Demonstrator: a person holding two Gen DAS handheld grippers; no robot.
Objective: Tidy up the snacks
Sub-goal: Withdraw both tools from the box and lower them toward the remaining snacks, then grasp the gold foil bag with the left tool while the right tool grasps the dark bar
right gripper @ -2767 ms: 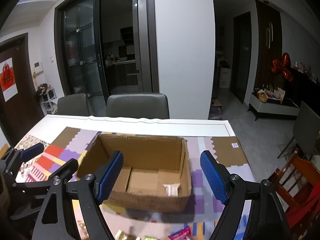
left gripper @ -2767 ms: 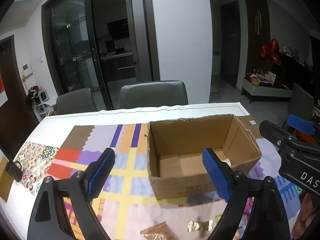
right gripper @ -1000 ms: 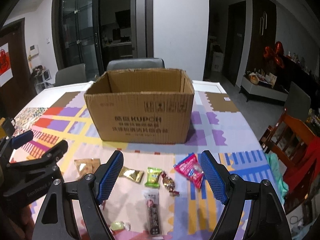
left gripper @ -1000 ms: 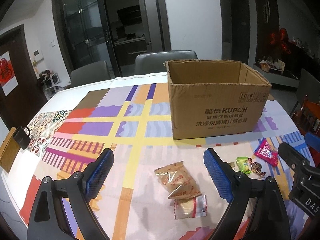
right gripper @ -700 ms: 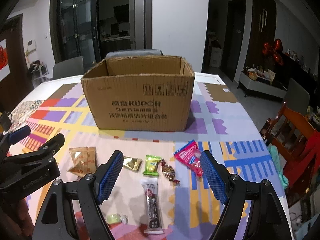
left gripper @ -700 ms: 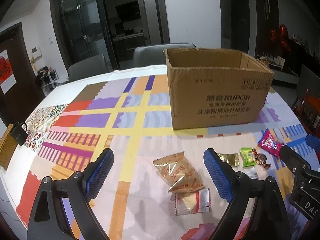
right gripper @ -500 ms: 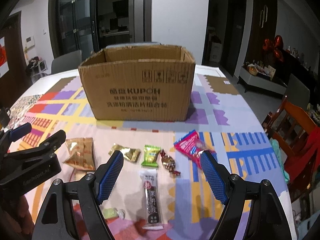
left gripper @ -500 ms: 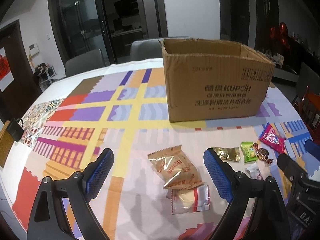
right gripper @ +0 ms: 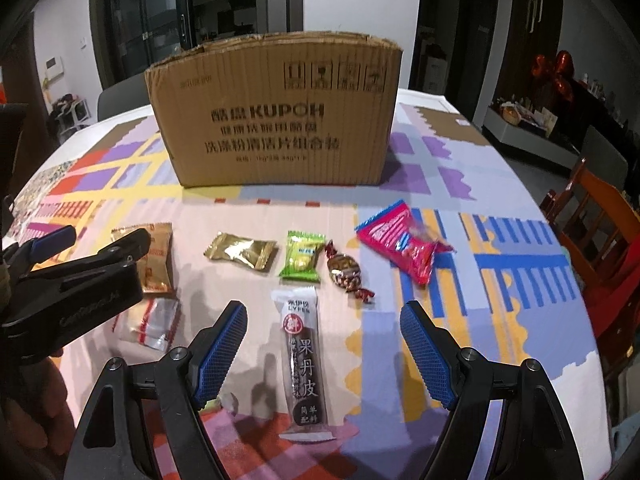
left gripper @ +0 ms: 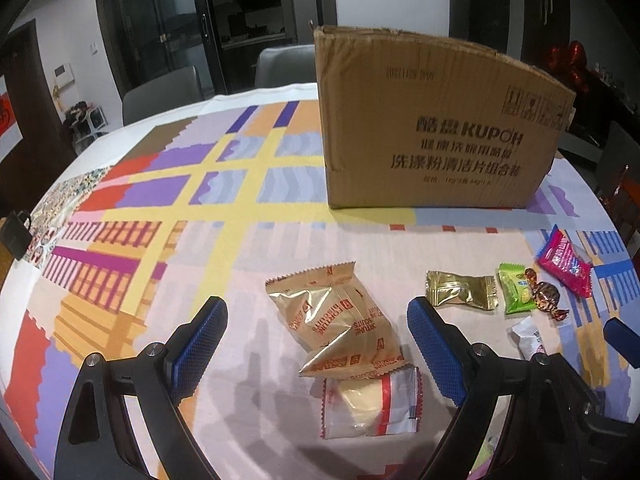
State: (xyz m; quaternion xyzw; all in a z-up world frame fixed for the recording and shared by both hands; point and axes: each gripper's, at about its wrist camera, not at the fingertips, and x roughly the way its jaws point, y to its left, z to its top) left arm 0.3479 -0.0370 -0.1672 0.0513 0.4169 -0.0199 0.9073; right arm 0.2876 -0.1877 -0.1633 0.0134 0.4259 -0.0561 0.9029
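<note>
Brown cardboard box [right gripper: 276,116]: upright on patterned surface [left gripper: 224,236]. In front of box: 1 gold biscuit packet [left gripper: 336,316], 1 dark bar wrapper [right gripper: 302,360]. Left tool [left gripper: 316,344], right tool [right gripper: 322,354]: released, empty.

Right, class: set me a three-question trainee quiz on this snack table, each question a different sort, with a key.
1. True or false: the cardboard box stands behind the row of snacks.
2. Which snack lies between the right gripper fingers? A) pink packet B) long dark bar C) green candy
3. Fill in: the left gripper is ___, with the gold biscuit packet lying between its fingers.

Key: 1 true; 2 B; 3 open.
</note>
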